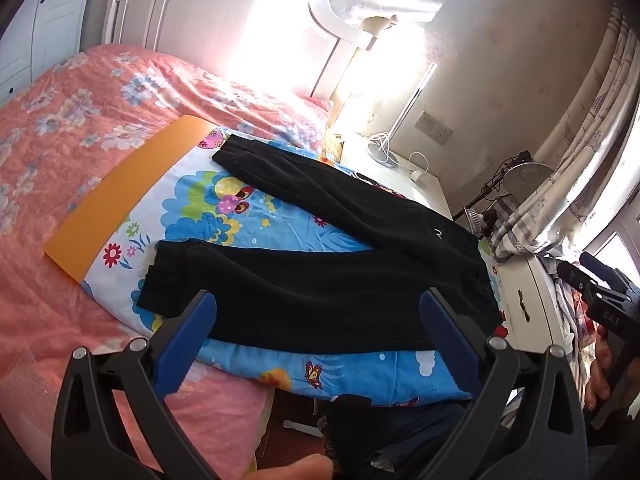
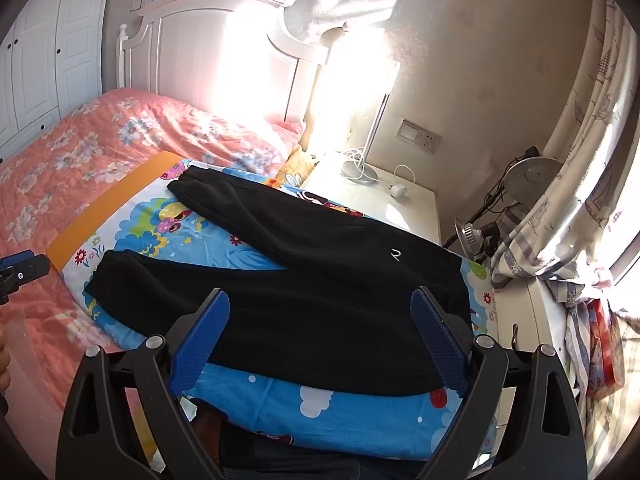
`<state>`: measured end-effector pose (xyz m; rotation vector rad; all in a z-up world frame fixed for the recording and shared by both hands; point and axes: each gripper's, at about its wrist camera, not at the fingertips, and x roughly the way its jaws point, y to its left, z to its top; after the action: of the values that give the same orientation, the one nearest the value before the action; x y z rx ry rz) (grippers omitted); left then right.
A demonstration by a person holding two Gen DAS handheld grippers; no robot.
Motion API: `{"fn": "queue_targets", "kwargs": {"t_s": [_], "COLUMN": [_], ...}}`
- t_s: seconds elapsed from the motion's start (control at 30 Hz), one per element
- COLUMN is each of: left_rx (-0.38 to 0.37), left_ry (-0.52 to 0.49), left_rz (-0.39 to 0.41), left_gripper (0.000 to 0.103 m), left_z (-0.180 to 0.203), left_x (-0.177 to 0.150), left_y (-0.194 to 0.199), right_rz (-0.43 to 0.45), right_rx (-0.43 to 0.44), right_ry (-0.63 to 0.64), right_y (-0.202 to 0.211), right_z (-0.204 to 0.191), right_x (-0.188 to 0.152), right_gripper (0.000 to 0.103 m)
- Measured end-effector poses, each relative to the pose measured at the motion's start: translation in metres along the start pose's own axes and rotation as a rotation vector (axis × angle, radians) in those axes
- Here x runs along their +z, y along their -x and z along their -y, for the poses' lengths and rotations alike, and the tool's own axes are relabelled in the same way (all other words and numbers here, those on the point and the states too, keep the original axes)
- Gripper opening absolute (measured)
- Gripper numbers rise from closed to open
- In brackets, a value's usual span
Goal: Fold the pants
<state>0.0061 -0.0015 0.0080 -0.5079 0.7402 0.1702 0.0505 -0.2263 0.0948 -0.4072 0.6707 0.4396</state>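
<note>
One pair of black pants (image 1: 320, 280) lies flat on a cartoon-print sheet (image 1: 352, 368) at the near edge of the bed, waistband to the right, its two legs splayed leftward in a V. We judge that folding has not begun: no layer is doubled over. We hold the left gripper (image 1: 318, 338) and the right gripper (image 2: 320, 336) above the near leg, each with its jaws spread and nothing between them. The next move, we judge, calls for pinching one leg at cuff and waist and laying it over the other. Around the sheet we count one orange board (image 1: 120, 196), one pink floral quilt (image 1: 60, 120) and one white nightstand (image 2: 380, 196).
</note>
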Motion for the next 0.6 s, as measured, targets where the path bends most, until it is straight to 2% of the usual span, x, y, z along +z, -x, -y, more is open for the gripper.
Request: {"fn": "queue_targets", "kwargs": {"t_s": [0.6], "left_rx": [-0.007], "left_ry": [-0.006], "left_rz": [-0.001], "left_gripper": [0.101], "left_z": [0.0044], "left_x": [-0.0017], "left_y": [-0.0017], "right_rz": [-0.004], "right_rx": [0.001], "right_ry": [-0.004], "right_y": [-0.0028], "right_z": [0.0013], "right_x": [-0.0004], "right_gripper": [0.088]}}
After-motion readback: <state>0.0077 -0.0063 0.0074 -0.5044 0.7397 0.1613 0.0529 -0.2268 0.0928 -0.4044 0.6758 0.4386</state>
